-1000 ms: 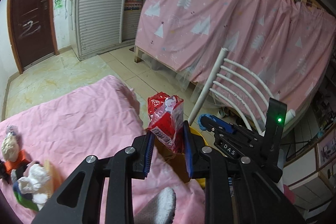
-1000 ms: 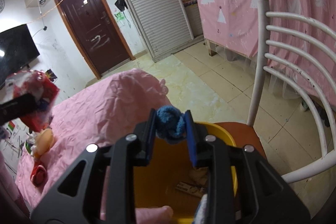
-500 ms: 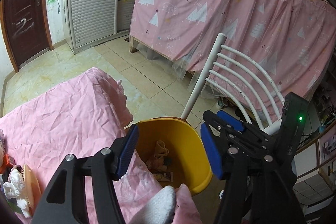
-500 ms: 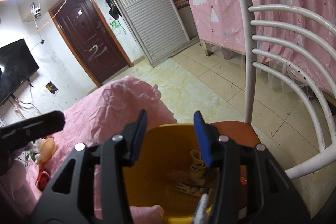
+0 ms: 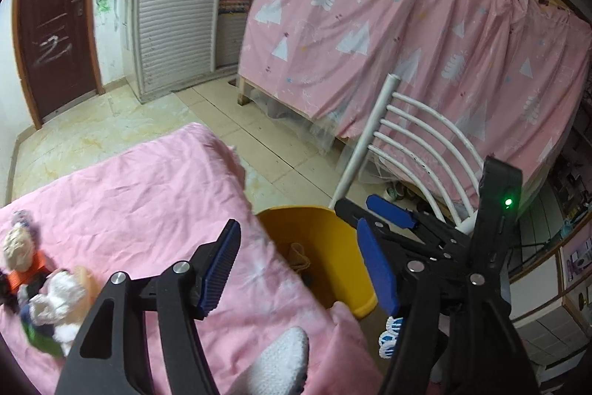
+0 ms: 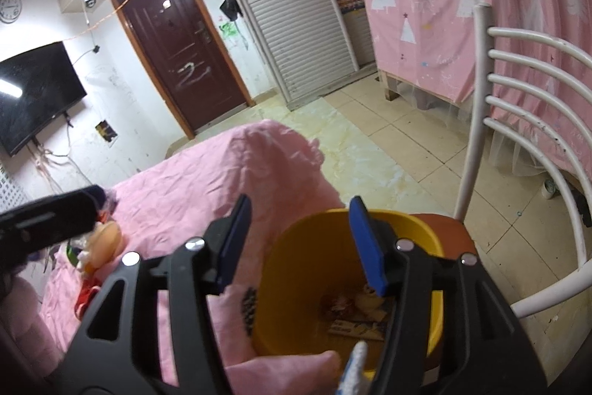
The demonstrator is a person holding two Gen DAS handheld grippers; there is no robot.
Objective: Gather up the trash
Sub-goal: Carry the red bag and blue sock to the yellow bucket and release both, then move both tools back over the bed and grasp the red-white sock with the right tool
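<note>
A yellow tub (image 5: 325, 261) (image 6: 296, 313) stands on a chair seat beside the pink-covered bed. Scraps of trash (image 6: 355, 313) lie in its bottom. My left gripper (image 5: 299, 269) is open and empty above the tub's near rim and the bed edge. My right gripper (image 6: 299, 243) is open and empty above the tub; in the left wrist view it shows at the right (image 5: 381, 221). The left gripper's body shows at the left of the right wrist view (image 6: 44, 224).
A white metal chair back (image 5: 407, 143) (image 6: 525, 91) rises behind the tub. Small toys and scraps (image 5: 40, 291) (image 6: 92, 247) lie on the pink bed cover (image 5: 129, 195). A pink curtain (image 5: 407, 36), tiled floor and a brown door (image 6: 185, 62) lie beyond.
A second ago the left gripper held a red packet and the right a blue ball. Both opened and are now empty. Both have since widened and pulled back slightly.
</note>
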